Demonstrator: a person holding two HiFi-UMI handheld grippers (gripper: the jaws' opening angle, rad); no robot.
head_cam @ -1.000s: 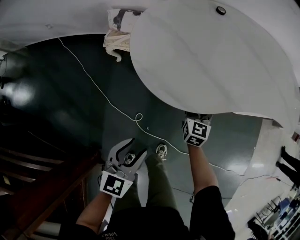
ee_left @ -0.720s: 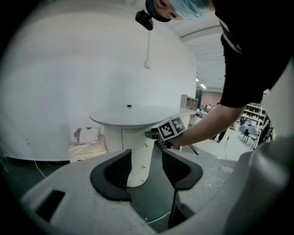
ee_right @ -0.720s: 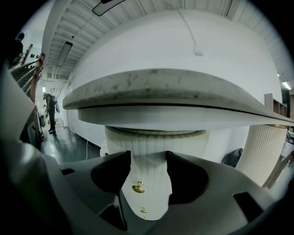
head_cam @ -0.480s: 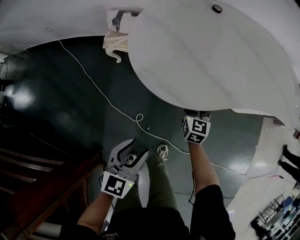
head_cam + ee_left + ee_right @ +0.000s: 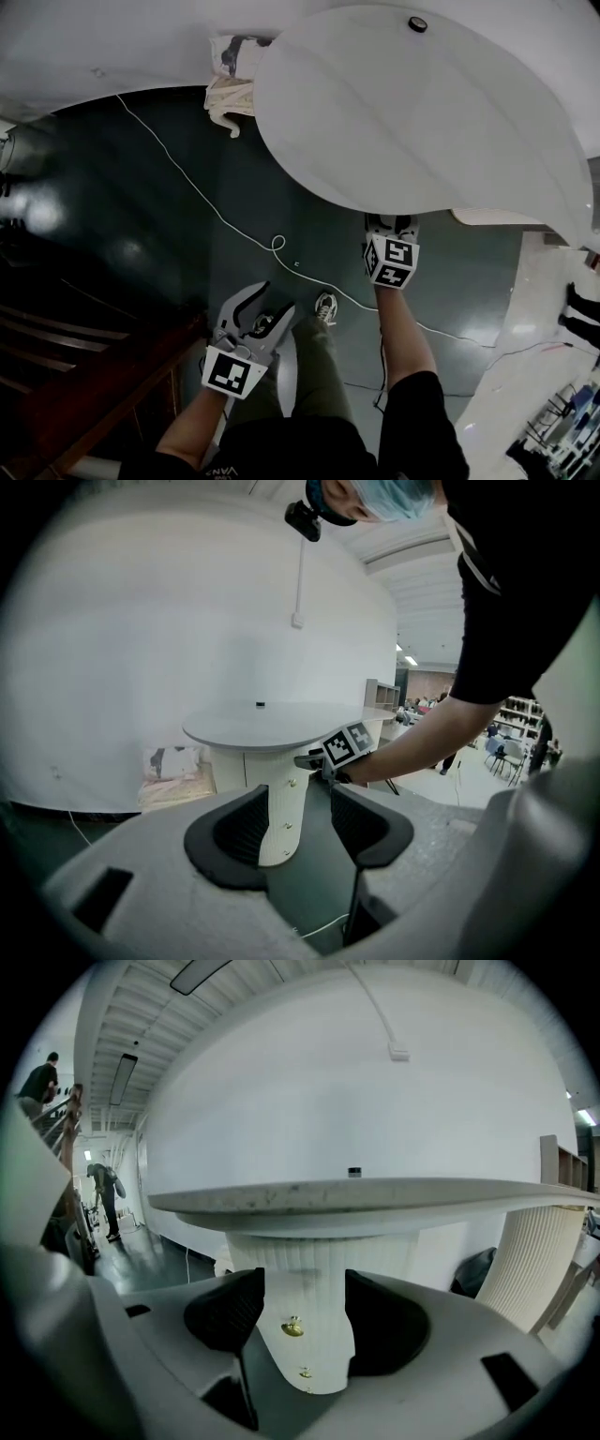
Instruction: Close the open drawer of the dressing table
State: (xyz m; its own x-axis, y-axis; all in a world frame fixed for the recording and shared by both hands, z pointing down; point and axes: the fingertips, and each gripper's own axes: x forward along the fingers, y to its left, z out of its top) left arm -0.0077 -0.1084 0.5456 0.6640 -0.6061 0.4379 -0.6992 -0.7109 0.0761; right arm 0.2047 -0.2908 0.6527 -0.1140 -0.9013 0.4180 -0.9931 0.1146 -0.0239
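Progress looks early. White round-topped dressing table (image 5: 422, 122) fills the far right, and its ribbed white pedestal (image 5: 281, 799) carries the drawers. Top drawer front (image 5: 309, 1283) is hard to judge for how far out it sits. Right gripper (image 5: 391, 225) sits just under the near rim, tongs spread and empty. Left gripper (image 5: 270, 298) hangs well back on the near left, also spread and empty. Small brass knob (image 5: 292, 1327) shows between the right tongs with no contact visible, so the push looks like it's yet to happen.

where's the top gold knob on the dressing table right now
In the right gripper view, the top gold knob sits on the ribbed white pedestal under the tabletop, framed by the right gripper's open jaws, nearer the left one.
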